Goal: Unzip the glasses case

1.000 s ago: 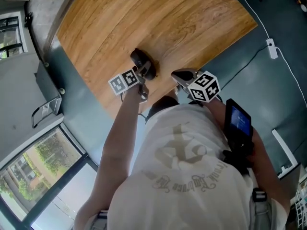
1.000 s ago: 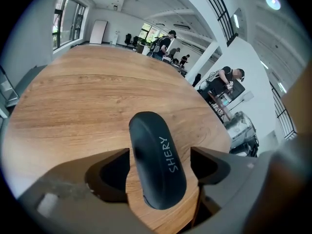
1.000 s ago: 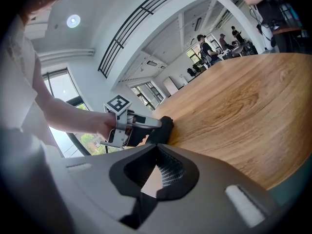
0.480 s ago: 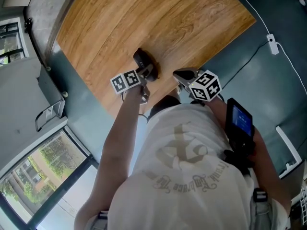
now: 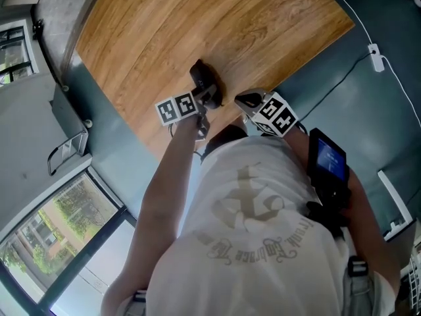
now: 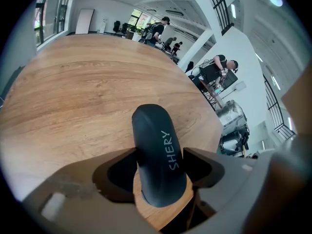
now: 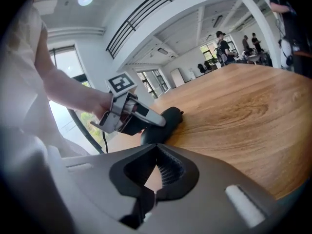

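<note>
A dark oval glasses case [image 5: 204,79] lies on the round wooden table [image 5: 197,25] near its front edge. In the left gripper view the case [image 6: 158,130] shows white lettering on its lid. My left gripper [image 5: 209,97] points steeply down over the near end of the case. Its jaws are closing, one on each long side of the case, and the fingertips [image 6: 130,152] touch its sides. My right gripper [image 5: 245,101] hovers just right of the case at the table edge. In the right gripper view the right gripper [image 7: 156,147] is shut on nothing and looks toward the case [image 7: 165,121].
The table's curved edge runs right under both grippers, with dark floor below. A white power strip [image 5: 375,58] and its cable lie on the floor at the right. A dark device with a lit screen [image 5: 327,163] sits by my right arm. People stand far off in the room [image 6: 158,28].
My left gripper has moved forward over the case and its jaws have narrowed onto its sides. The right gripper has rolled a little and stayed in place.
</note>
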